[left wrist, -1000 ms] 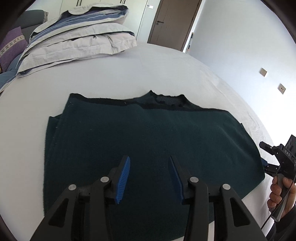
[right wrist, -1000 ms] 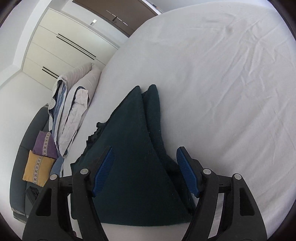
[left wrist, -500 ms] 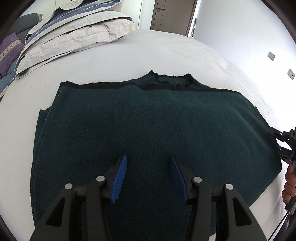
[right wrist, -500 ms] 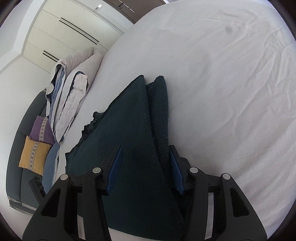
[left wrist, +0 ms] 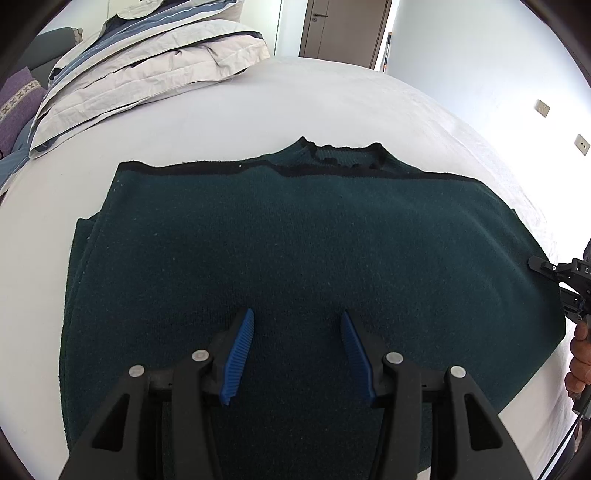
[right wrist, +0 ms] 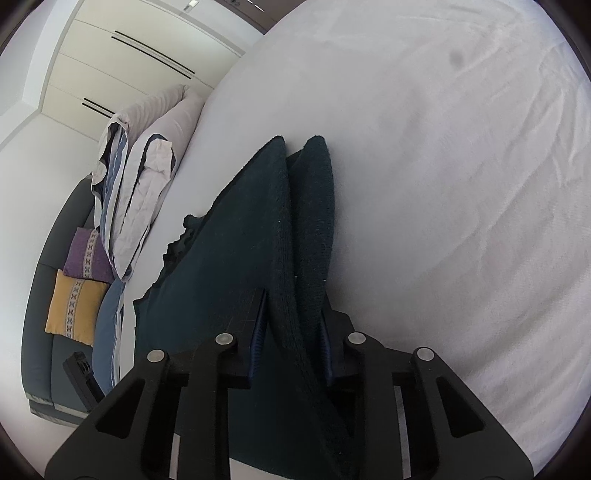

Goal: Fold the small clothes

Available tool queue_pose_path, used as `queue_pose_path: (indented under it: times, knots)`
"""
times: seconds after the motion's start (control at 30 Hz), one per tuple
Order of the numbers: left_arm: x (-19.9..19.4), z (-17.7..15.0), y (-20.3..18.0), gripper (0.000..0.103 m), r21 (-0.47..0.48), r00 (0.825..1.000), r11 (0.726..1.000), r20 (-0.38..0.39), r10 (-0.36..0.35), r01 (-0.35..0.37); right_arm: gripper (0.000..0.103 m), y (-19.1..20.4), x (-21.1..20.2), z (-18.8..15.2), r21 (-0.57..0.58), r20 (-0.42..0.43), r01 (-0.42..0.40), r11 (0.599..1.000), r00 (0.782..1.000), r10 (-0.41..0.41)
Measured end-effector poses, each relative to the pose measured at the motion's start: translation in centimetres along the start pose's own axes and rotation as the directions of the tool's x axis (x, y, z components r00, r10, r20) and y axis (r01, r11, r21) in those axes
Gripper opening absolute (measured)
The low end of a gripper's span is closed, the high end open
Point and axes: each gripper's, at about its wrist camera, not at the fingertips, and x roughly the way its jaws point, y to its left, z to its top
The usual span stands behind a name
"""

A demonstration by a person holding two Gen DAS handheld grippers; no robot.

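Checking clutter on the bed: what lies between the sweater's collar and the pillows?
Only bare white sheet lies between the dark green sweater collar and the stacked pillows; the left wrist view shows this.

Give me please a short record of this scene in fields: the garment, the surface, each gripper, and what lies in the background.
garment: dark green sweater, spread flat, collar at far side
surface: white bed sheet
left gripper: open, above the sweater's near part, pads gripping nothing
right gripper: jaws closing on the sweater's folded side edge, fabric between them
background: folded duvet, brown door, purple cushion, yellow cushion
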Motion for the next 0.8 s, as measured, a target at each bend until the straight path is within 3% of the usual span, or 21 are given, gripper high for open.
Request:
queue_pose_path:
  times: [0.13,0.23,0.43,0.53,0.8]
  knots:
    - [0.0,0.0,0.0,0.053,-0.003,1.0,1.0,-0.002,0.0,0.0,0.023,-0.1,1.3,0.4,0.0,-0.032,-0.004,1.0,0.999,0.004]
    - [0.1,0.0,0.0,0.053,-0.002,1.0,1.0,-0.003,-0.002,0.002,0.015,0.0,1.9,0.9,0.018,-0.05,-0.001,1.0,0.999,0.002]
    - [0.1,0.0,0.2,0.053,-0.002,1.0,1.0,-0.003,-0.014,0.014,0.013,2.4,0.5,0.3,-0.029,0.009,0.022,0.999,1.0,-0.021]
    - [0.2,0.0,0.2,0.053,-0.004,1.0,1.0,-0.005,-0.014,0.014,0.013,2.8,1.6,0.3,-0.066,-0.02,0.094,0.993,0.995,-0.096]
    - [0.0,0.1,0.8,0.052,-0.029,0.999,0.998,-0.008,-0.051,0.051,0.012,4.4,1.7,0.4,-0.092,-0.022,0.16,0.983,0.986,-0.162]
